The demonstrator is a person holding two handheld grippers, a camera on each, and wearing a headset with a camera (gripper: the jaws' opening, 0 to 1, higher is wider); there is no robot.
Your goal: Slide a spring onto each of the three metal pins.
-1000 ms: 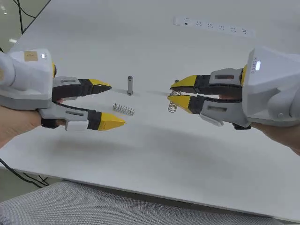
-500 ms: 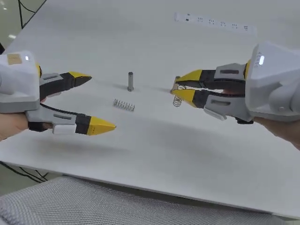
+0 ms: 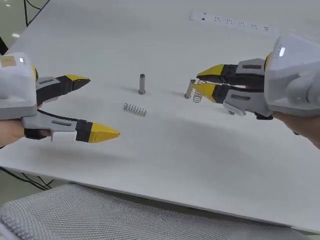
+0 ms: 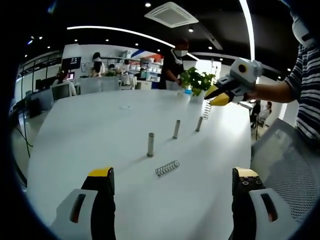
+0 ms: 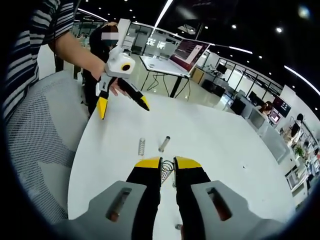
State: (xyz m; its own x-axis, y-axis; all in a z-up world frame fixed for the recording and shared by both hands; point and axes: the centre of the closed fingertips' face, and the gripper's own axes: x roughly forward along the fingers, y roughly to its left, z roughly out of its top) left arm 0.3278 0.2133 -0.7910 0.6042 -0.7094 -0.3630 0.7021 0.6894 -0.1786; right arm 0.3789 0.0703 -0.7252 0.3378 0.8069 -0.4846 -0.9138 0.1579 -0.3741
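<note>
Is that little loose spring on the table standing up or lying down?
Lying down. The small metal coil spring rests on its side on the white table, apart from the upright metal pin.

Matt table (image 3: pixel 165 150); metal pin (image 3: pixel 142 84); wire spring (image 3: pixel 134 109).

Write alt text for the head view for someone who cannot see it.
The right gripper pinches a spring beside a metal pin on a white table. The left gripper hovers open at left, near a second pin standing upright and a loose spring lying flat.
</note>
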